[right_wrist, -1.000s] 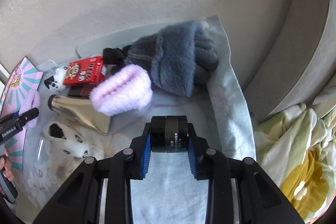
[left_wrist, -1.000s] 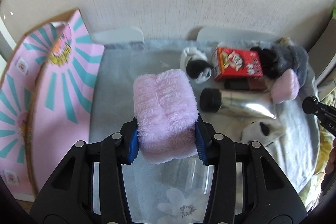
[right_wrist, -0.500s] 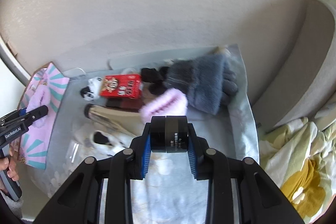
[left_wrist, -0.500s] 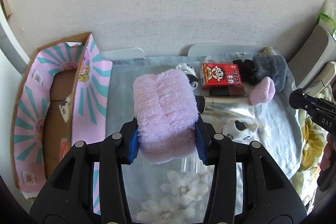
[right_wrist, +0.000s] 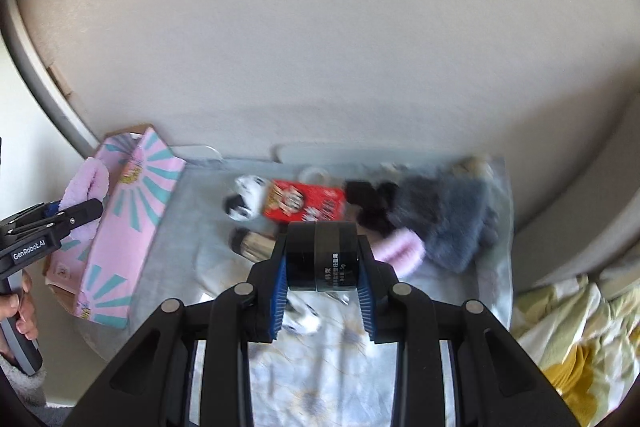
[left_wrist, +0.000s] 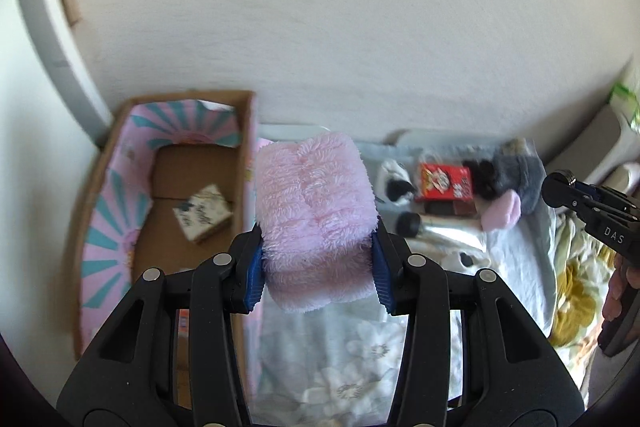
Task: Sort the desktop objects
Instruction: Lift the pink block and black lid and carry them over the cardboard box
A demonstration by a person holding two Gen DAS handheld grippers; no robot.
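So far only a small packet (left_wrist: 203, 213) lies in the box (left_wrist: 120, 187) at left; left claw (left_wrist: 318, 267) grips a pink fluffy cloth (left_wrist: 316, 211), right claw (right_wrist: 322, 281) a black jar (right_wrist: 322, 253), several items unsorted.

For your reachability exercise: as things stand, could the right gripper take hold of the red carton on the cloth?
Probably not yet. The right gripper is shut on a black jar, so its jaws are full, though nothing covers the red carton.

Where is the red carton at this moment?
The red carton lies on the cloth at the far side near the wall, in the right wrist view between the black-and-white plush toy on its left and the grey furry glove on its right.
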